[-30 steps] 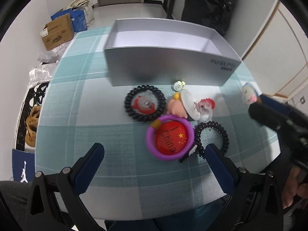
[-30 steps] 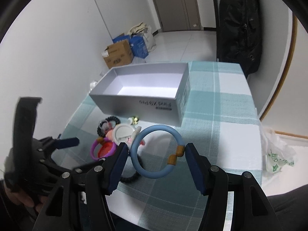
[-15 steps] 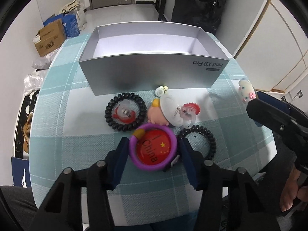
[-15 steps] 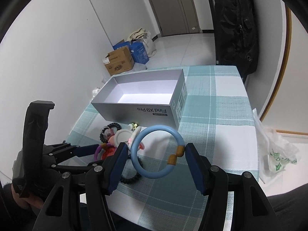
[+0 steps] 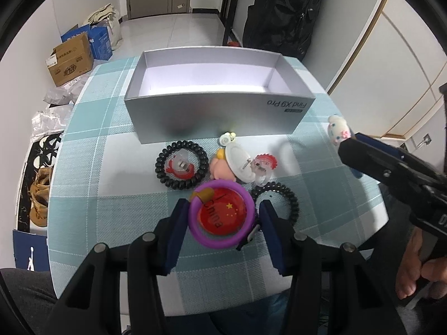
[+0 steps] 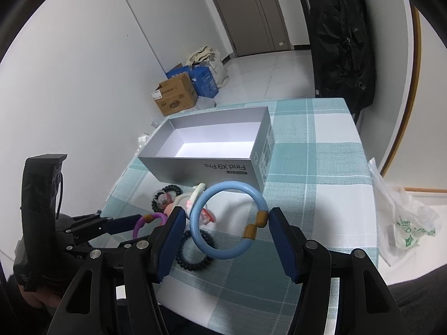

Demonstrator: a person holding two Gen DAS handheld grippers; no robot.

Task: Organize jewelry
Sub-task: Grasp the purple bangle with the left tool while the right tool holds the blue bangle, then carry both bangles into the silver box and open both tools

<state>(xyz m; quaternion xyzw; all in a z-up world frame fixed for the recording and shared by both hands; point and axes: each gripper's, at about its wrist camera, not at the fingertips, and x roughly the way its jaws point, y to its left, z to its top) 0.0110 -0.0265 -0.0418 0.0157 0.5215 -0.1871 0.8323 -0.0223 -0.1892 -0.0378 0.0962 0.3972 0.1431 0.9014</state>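
Left gripper (image 5: pixel 222 220) clamped on purple bangle (image 5: pixel 222 215); right gripper (image 6: pixel 227 230) clamped on blue bangle (image 6: pixel 229 220). Lift both clear of pile, release low inside grey box (image 5: pixel 220 113) at tabletop far edge.

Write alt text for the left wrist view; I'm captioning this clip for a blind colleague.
The left tool is closed around a purple bracelet on a teal checked tablecloth. Beyond it lie two black coil hair ties, small charms and an open, empty grey box. The right tool enters at right.
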